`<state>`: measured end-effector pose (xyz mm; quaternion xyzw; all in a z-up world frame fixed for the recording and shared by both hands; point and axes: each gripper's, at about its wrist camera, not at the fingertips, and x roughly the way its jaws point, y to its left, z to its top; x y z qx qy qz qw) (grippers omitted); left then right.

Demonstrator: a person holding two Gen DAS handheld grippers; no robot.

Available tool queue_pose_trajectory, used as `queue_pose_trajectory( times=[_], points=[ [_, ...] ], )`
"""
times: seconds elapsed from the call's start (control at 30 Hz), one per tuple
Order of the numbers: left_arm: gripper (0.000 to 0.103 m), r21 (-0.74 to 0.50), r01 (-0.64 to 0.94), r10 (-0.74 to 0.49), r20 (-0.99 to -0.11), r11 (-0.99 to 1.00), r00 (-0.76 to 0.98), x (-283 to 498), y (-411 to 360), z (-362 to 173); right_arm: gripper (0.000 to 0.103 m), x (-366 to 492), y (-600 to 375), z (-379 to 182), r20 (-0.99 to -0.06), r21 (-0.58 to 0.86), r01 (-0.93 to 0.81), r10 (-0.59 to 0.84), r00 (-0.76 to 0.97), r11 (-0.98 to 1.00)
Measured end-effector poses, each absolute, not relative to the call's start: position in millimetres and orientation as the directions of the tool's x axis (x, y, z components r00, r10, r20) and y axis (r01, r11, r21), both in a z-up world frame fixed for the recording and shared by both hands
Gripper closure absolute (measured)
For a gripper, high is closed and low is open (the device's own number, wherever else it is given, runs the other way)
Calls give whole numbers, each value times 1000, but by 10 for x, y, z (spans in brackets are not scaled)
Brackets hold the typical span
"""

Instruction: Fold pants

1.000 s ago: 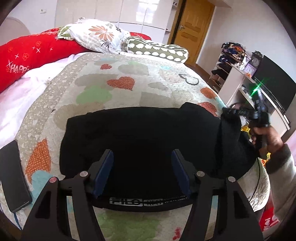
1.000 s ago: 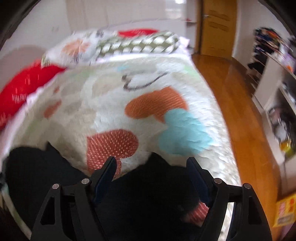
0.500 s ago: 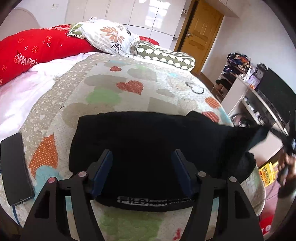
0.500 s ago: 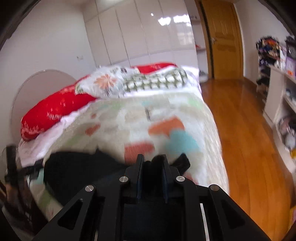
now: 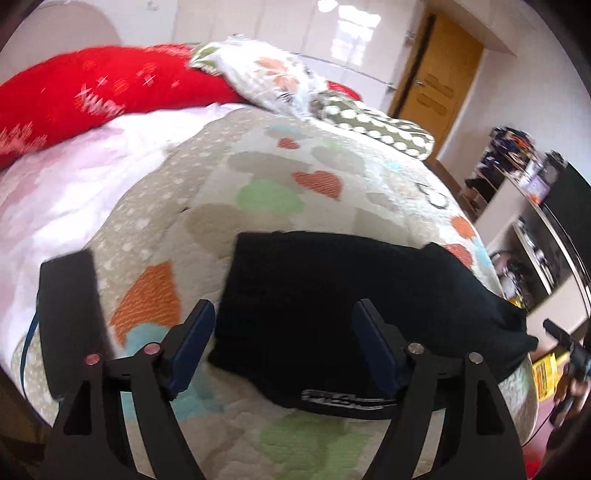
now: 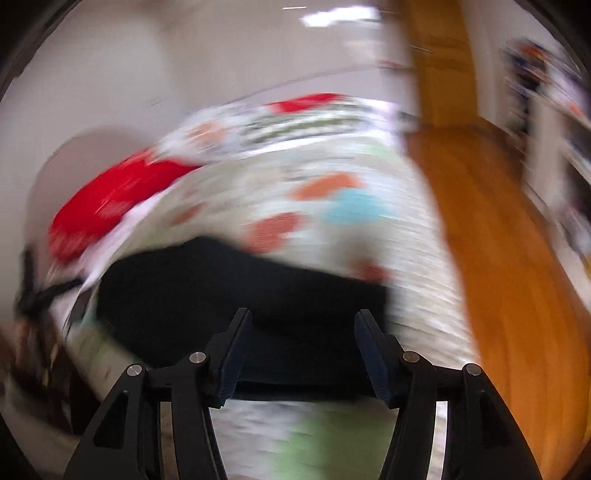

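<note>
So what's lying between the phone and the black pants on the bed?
Only bare quilt: an orange heart patch sits between the phone and the black pants. The left wrist view shows this.

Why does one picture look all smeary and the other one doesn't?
Right wrist view: heavy motion blur streaks the quilt, the red pillow and the black pants; only the right gripper stays sharp. Left wrist view: much crisper, slightly soft, with fisheye bulging and glare on the cupboards.
</note>
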<state>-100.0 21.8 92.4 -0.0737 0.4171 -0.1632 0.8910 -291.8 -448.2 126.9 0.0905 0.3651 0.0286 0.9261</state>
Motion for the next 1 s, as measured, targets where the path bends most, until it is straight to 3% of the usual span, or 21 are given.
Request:
queue_pose_trajectory(
  times=[0.17, 0.37, 0.4, 0.43, 0.47, 0.5, 0.53, 0.57, 0.87, 0.97, 1.0],
  points=[
    [22, -293, 141, -320, -764, 946, 560, -887, 369, 706, 43, -2640, -3591, 1019, -725, 190, -273, 322, 609, 943],
    [22, -327, 135, -350, -793, 935, 498, -768, 257, 498, 45, -2370, -2987, 601, -793, 38, -401, 272, 545, 915],
    [22, -331, 154, -363, -789, 931, 496, -774, 209, 495, 53, -2377, -2953, 550, -800, 14, -413, 258, 542, 911],
    [22, -336, 172, -376, -781, 926, 499, -786, 174, 499, 73, -2401, -2912, 547, -800, 6, -429, 262, 540, 903],
    [24, -335, 184, -381, -776, 924, 502, -796, 146, 506, 84, -2410, -2893, 554, -796, 18, -448, 284, 535, 894],
    [36, -323, 198, -378, -773, 926, 508, -797, 113, 516, 96, -2374, -2898, 563, -797, 47, -458, 310, 519, 888],
    [48, -305, 217, -374, -776, 927, 507, -800, 75, 523, 96, -2370, -2894, 568, -798, 65, -458, 322, 510, 886],
    [67, -301, 228, -377, -781, 926, 499, -796, 59, 524, 96, -2363, -2899, 579, -803, 75, -456, 325, 500, 887],
    [72, -265, 318, -400, -756, 910, 517, -1037, 75, 672, 97, -2465, -2955, 640, -809, 170, -457, 388, 441, 873],
    [62, -252, 275, -362, -786, 928, 502, -982, 76, 585, 91, -2389, -2929, 583, -819, 174, -453, 384, 426, 874],
    [55, -259, 266, -363, -782, 929, 506, -985, 99, 596, 79, -2372, -2945, 668, -810, 189, -454, 400, 429, 871]
  ],
)
